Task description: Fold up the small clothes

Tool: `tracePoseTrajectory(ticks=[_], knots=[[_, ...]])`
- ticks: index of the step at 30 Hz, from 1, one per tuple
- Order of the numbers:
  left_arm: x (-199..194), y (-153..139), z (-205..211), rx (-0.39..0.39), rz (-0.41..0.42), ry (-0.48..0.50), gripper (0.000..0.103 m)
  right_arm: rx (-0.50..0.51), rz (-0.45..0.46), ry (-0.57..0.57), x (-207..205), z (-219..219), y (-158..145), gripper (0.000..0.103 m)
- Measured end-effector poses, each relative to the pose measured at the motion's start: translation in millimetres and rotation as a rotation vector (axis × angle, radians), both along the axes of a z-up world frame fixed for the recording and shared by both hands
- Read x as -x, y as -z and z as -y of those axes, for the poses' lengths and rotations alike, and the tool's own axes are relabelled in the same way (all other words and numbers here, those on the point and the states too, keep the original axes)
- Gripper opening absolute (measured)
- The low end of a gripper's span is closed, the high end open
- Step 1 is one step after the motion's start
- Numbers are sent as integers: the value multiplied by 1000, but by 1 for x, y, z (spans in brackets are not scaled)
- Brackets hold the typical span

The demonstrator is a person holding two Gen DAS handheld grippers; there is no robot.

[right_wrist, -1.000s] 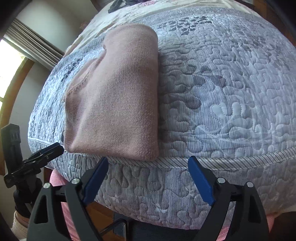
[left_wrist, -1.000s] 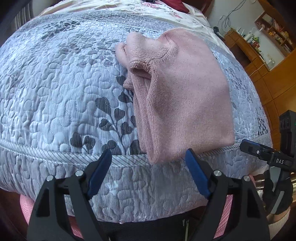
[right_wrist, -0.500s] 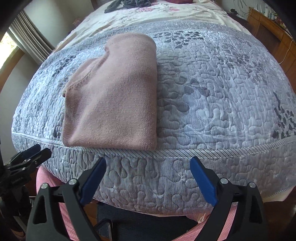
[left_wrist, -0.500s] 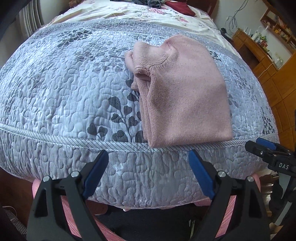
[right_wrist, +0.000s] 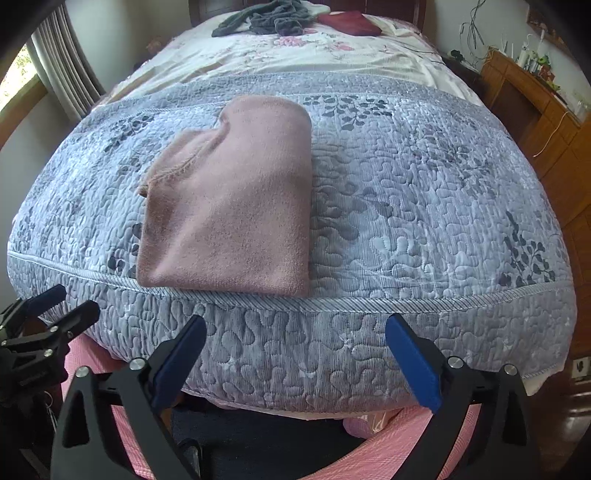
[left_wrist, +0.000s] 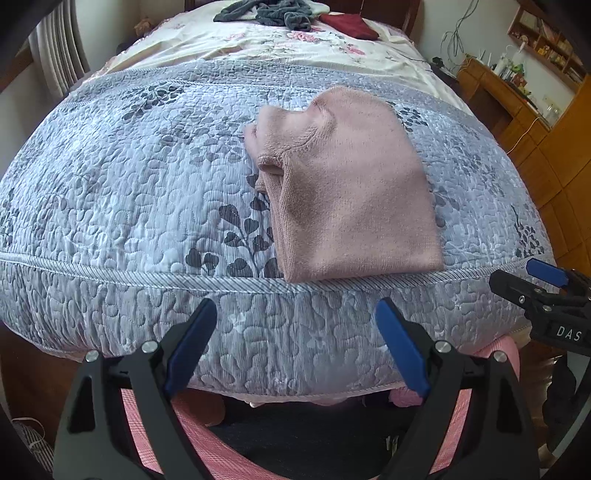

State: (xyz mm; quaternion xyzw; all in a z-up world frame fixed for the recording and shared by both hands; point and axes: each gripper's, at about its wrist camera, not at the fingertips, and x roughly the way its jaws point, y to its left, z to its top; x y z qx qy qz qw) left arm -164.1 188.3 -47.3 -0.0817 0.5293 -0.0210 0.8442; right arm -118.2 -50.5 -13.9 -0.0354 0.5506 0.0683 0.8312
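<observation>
A folded pink knit garment (left_wrist: 351, 192) (right_wrist: 232, 206) lies flat on the grey quilted bedspread (left_wrist: 129, 177) (right_wrist: 424, 206), its near edge at the bed's piped seam. My left gripper (left_wrist: 295, 347) hangs open below and in front of the bed edge, holding nothing. My right gripper (right_wrist: 295, 362) is open too, back from the mattress side, empty. Each gripper shows at the edge of the other's view: the right one (left_wrist: 535, 288), the left one (right_wrist: 44, 314).
Dark grey clothes (left_wrist: 273, 13) and a dark red garment (left_wrist: 349, 24) lie at the far end on a floral sheet (left_wrist: 280, 48). Wooden furniture (left_wrist: 517, 110) stands on the right, a curtain (right_wrist: 62, 70) and window on the left. Pink fabric (left_wrist: 221, 450) is below the grippers.
Both grippers have pulled back and away from the bed, so the folded garment looks smaller and farther. The garment has stayed still.
</observation>
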Motion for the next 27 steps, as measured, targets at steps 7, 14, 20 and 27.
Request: tracePoseTrajectory(ticks=[7,14,20,27], knots=[[9,-20,6,-25,28,-1,89,-2,40,12,9,-2,-20,98],[15,-36,10,-55,53,2,89,45,83,27,16,-2,-37,98],[17,-41,13,-75,60,3,89,37,87,30,16,1,-41,98],[16,-42,16,-81,59,4,89,50,81,26,17,-1,-41,98]])
